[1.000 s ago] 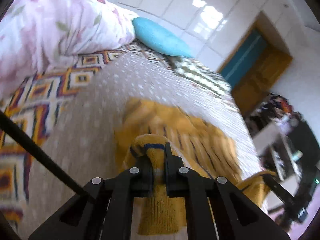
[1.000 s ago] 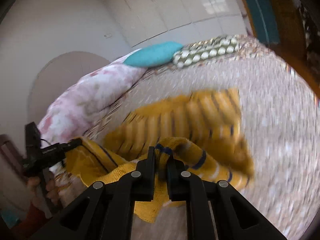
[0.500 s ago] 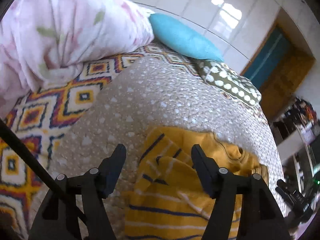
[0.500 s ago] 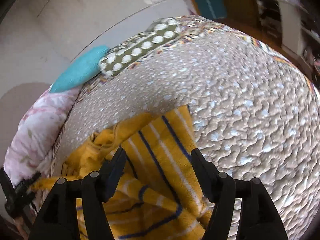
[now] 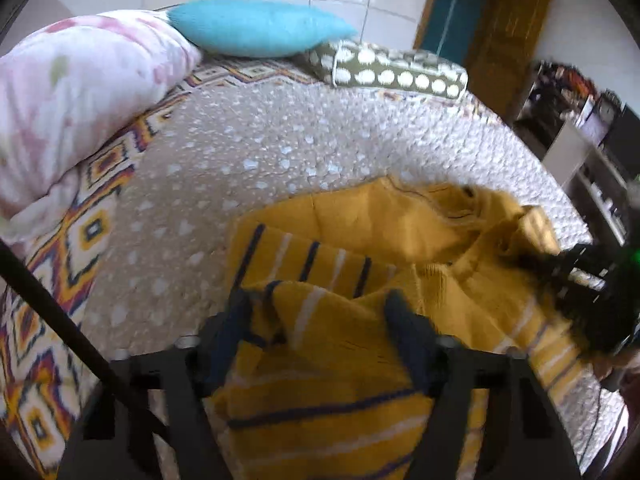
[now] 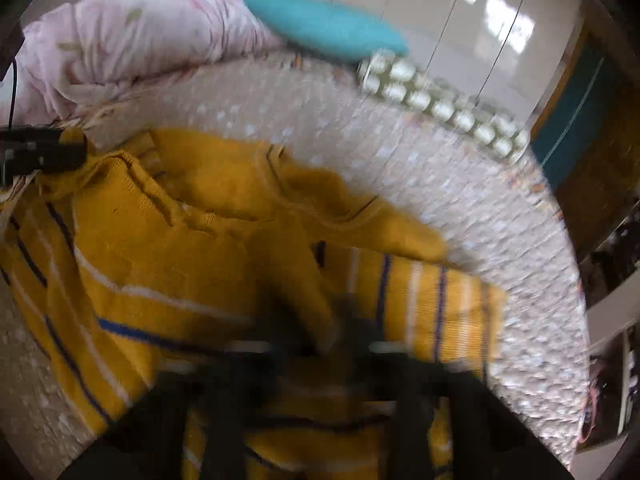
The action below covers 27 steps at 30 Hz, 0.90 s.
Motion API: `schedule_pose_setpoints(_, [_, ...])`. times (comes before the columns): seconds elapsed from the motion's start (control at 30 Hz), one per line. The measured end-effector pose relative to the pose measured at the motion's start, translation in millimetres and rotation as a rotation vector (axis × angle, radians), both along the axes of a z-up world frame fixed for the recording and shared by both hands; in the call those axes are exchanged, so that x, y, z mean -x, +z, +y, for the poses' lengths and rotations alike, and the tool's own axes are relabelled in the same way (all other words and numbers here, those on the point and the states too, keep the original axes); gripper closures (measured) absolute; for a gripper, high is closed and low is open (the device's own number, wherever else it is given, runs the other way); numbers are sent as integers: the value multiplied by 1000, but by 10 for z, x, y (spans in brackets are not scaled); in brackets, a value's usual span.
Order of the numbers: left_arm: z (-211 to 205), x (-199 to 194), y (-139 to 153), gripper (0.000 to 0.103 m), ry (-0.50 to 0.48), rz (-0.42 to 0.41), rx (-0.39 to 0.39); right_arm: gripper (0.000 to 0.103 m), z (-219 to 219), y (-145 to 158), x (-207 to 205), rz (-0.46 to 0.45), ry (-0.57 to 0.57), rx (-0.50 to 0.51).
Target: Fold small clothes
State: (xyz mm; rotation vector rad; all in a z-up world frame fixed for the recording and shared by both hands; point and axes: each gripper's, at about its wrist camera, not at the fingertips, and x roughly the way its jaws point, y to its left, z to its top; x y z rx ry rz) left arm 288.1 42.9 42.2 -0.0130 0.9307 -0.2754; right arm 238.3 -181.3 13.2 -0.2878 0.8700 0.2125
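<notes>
A small mustard-yellow knit sweater with navy and white stripes lies crumpled on the bed; it also fills the right wrist view. My left gripper is open, its fingers straddling a raised striped fold of the sweater. My right gripper is blurred by motion; its fingers stand close together over a fold of the sweater, and I cannot tell whether they grip it. The right gripper also shows at the right edge of the left wrist view, at the sweater's far side.
The bed has a beige dotted quilt and a patterned blanket. A pink floral duvet, a turquoise pillow and a green dotted pillow lie at the head. A wooden door and shelves stand beyond.
Both grippers held the sweater shut a second ago, then opened and let it drop. Since then both have swung over the crumpled sweater; the right fingers have come closer together.
</notes>
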Motion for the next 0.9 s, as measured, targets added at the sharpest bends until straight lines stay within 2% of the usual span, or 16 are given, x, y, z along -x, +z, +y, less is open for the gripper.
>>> schedule_pose_setpoints(0.03, [6,-96,-25,75,26,17,-1,96,-43,8,-74,-6,-31,-5])
schedule_pose_setpoints(0.07, [30,-176,-33,80,57,29,8,96,-131,52,-149,-23,-77,-28])
schedule_pose_setpoints(0.17, [174,-429,-62,80,174,54,78,96,-579,132,-407,-34,-251,-162])
schedule_pose_setpoints(0.23, [209,-553,-120,80,257,65,48,96,-815,86,-546,-24,-364,-194])
schedule_pose_setpoints(0.3, [232,-597,-154,80,303,72,12,95,-948,-30,-678,6,-452,-173])
schedule_pose_setpoints(0.33, [254,-597,-149,80,308,77,20,83,-1039,-109,-735,34,-490,-170])
schedule_pose_setpoints(0.37, [291,-567,-130,78,313,76,40,74,-1093,-127,-750,47,-497,-191])
schedule_pose_setpoints(0.4, [344,-508,-93,77,319,66,70,70,-1160,-127,-750,52,-503,-223])
schedule_pose_setpoints(0.43, [390,-448,-50,71,321,55,90,61,-1266,-91,-699,52,-505,-285])
schedule_pose_setpoints(0.47, [434,-384,-8,60,324,46,101,52,-1344,-56,-649,50,-507,-325])
schedule_pose_setpoints(0.53, [524,-218,101,48,325,13,119,47,-1521,66,-477,28,-527,-391])
schedule_pose_setpoints(0.63, [609,41,230,38,293,-27,127,47,-1701,226,-160,7,-532,-408])
schedule_pose_setpoints(0.73, [569,307,319,38,224,-45,114,47,-1660,320,204,-1,-475,-408])
schedule_pose_setpoints(0.8, [514,543,364,38,183,-60,133,47,-1562,341,365,-2,-425,-421])
schedule_pose_setpoints(0.83, [500,644,360,35,185,-66,139,47,-1455,355,465,-1,-391,-433])
schedule_pose_setpoints(0.9, [468,799,287,32,222,-55,106,55,-1256,376,531,0,-331,-457])
